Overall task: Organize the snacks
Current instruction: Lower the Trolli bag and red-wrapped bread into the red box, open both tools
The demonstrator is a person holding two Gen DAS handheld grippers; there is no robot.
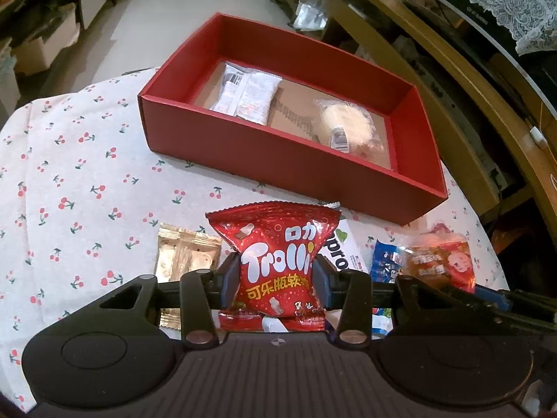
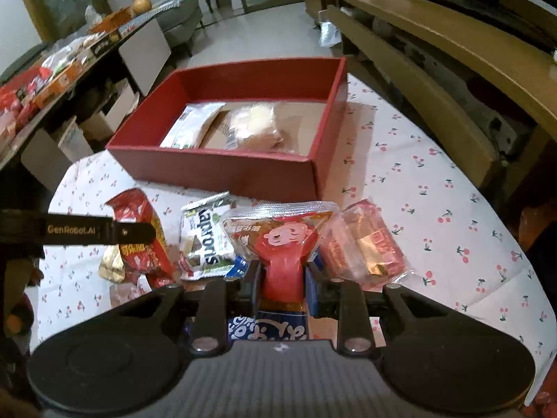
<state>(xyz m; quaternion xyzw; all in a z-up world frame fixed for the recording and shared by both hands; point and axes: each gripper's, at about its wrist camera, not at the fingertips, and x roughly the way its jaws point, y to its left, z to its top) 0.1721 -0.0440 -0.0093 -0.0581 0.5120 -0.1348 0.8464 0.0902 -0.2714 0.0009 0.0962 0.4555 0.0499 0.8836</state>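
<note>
My left gripper (image 1: 276, 275) is shut on a red Trolli gummy bag (image 1: 275, 261), held above the table in front of the red box (image 1: 292, 170). My right gripper (image 2: 282, 278) is shut on a clear packet with a red cartoon figure (image 2: 282, 240), also in front of the red box (image 2: 229, 170). The box holds a white wrapped snack (image 1: 247, 92) and a pale round pastry in clear wrap (image 1: 344, 127). Both show in the right wrist view, the white snack (image 2: 193, 123) and the pastry (image 2: 254, 125).
Loose snacks lie on the cherry-print tablecloth (image 1: 69, 181): a gold packet (image 1: 181, 254), a white packet (image 2: 205, 237), a blue packet (image 1: 386, 261), an orange-red packet (image 1: 442, 261), a clear pack of red candies (image 2: 362, 247). A wooden bench (image 2: 435, 52) stands right; the left gripper (image 2: 87, 231) reaches in.
</note>
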